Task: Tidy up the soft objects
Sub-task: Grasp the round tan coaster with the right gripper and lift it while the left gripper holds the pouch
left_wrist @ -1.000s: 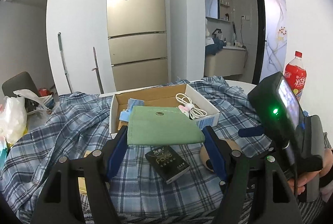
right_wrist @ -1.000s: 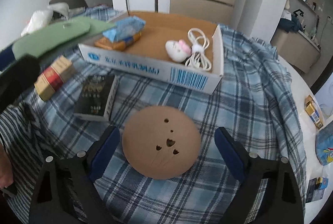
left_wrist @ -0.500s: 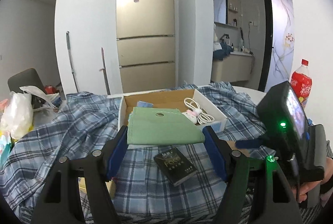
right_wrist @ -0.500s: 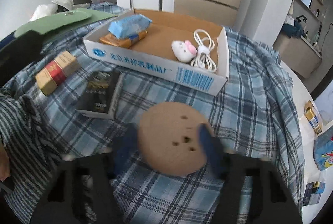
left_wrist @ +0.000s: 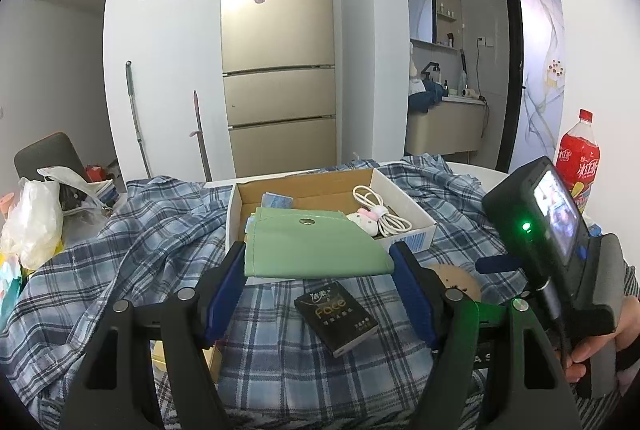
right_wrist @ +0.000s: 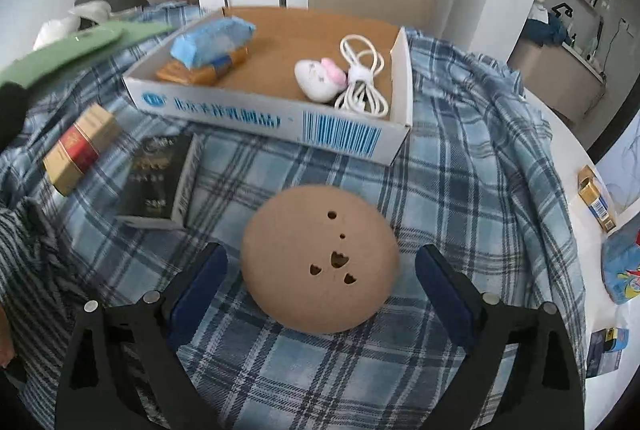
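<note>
My left gripper (left_wrist: 318, 270) is shut on a flat green pouch (left_wrist: 316, 250), which it holds level above the plaid cloth in front of the cardboard box (left_wrist: 234, 214). In the right wrist view a round brown disc (right_wrist: 320, 258) with small heart cut-outs rests on the cloth. My right gripper (right_wrist: 322, 262) straddles it. Its jaws are opening, and a gap shows on each side of the disc. The box (right_wrist: 260, 110) holds a blue tissue pack (right_wrist: 212, 38), a white plush toy (right_wrist: 318, 78) and a coiled white cable (right_wrist: 362, 78).
A black tissue pack (right_wrist: 160, 178) and a red-and-gold carton (right_wrist: 80, 146) lie on the plaid cloth (right_wrist: 480, 150) left of the disc. Small packets (right_wrist: 596, 198) sit at the table's right edge. A red drink bottle (left_wrist: 578, 158) stands at the far right, a plastic bag (left_wrist: 32, 222) at the left.
The right gripper's fingers closed in on the brown disc half a second ago and now stand wide apart again. The left gripper has kept still with the green pouch.
</note>
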Available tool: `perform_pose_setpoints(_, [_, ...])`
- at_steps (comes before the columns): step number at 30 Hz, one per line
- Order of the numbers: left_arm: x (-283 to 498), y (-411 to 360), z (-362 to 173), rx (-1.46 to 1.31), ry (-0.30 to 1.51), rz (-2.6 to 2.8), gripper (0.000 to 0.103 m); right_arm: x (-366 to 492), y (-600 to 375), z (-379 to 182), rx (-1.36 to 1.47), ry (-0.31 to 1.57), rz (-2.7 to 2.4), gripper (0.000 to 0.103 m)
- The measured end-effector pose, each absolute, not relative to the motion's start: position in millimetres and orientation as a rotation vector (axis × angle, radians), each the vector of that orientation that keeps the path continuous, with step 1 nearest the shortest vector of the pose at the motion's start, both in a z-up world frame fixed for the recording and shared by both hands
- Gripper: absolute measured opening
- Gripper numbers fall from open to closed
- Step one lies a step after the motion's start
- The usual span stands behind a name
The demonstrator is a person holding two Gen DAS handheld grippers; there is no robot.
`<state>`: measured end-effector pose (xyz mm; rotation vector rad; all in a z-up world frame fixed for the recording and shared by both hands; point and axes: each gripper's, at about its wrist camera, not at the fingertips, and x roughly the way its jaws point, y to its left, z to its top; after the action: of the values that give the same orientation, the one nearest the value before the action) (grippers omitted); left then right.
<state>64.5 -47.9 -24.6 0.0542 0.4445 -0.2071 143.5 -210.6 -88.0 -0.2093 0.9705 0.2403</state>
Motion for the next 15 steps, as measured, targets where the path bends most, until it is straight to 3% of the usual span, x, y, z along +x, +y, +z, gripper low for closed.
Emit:
perform_pose_setpoints(10, [67.9,-50.2,-26.9,0.059,0.460,-0.215,0.073,145.6,-205.9,-96.1,-0.212,1.012,0.263,0.090])
perform_pose_setpoints(12, [68.0,-50.8,-26.8,0.061,0.460,-0.215,0.073,146.2,-206.9,-96.3,-0.215,1.010,0.255,0.083])
perform_pose_setpoints(15, [67.6,-50.8,-26.6,0.060,0.459,-0.215,0.073,146.0,-208.4,-95.3,-0.204,1.003,0.260,0.081])
